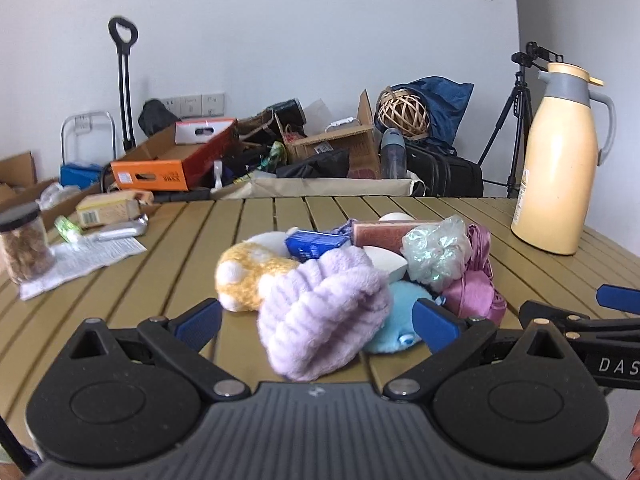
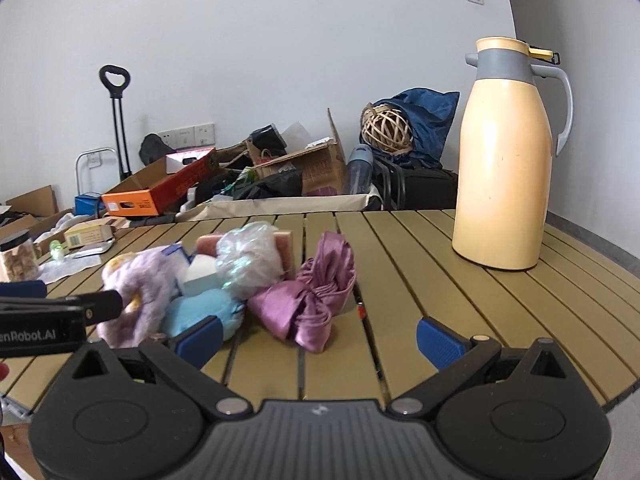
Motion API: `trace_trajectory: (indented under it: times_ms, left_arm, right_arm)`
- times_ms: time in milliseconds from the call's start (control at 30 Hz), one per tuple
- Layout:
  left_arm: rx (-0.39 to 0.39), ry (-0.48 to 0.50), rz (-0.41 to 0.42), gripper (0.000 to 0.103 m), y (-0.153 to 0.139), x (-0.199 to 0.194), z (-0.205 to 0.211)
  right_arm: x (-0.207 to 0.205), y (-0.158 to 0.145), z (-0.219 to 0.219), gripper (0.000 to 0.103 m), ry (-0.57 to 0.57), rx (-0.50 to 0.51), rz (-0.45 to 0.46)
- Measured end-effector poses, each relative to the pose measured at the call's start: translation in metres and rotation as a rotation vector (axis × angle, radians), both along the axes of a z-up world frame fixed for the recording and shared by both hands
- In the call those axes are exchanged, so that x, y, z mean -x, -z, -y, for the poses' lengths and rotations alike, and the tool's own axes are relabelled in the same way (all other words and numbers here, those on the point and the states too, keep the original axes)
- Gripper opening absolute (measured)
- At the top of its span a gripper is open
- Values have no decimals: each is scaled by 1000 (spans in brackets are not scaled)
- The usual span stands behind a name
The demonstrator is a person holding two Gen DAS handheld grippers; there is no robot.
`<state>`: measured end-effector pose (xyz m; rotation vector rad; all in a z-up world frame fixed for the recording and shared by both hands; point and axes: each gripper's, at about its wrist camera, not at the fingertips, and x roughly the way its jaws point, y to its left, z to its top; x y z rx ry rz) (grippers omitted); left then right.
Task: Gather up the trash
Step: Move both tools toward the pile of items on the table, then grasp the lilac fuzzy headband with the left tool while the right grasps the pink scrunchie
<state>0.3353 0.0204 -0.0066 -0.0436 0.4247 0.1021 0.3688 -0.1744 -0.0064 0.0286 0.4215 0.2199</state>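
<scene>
Both grippers hover spread and empty at the near table edge: the left gripper (image 1: 316,322) brackets a lilac fuzzy cloth (image 1: 320,316) without touching it, and the right gripper (image 2: 318,338) faces a crumpled purple satin bag (image 2: 310,300). Beyond lies the untouched heap, including a clear plastic wad (image 1: 436,254). Collection looks barely begun; no bin shows.

Both cameras sit low over the near edge of the slatted table (image 1: 400,216), facing the cluttered far wall. The left view is close behind the pile of soft things (image 1: 352,276); the right view stands just to its right, sharing pile (image 2: 224,280) and flask (image 2: 508,168)
</scene>
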Motion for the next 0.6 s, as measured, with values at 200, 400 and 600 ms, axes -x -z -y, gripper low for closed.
trace_trajectory:
  times_ms: [200,400,600]
  left_arm:
    - [-13,-36,3,103,10,-26,8]
    - [-26,-61,1,100,18,-42,10]
    - [29,-29,-12,59,24,-46,1]
  right_arm:
    - [-25,2,5,103,30,-16,0]
    - [-39,15,5,103,28,-44,-29]
    - [-42,23,1,103,16,-39,-40]
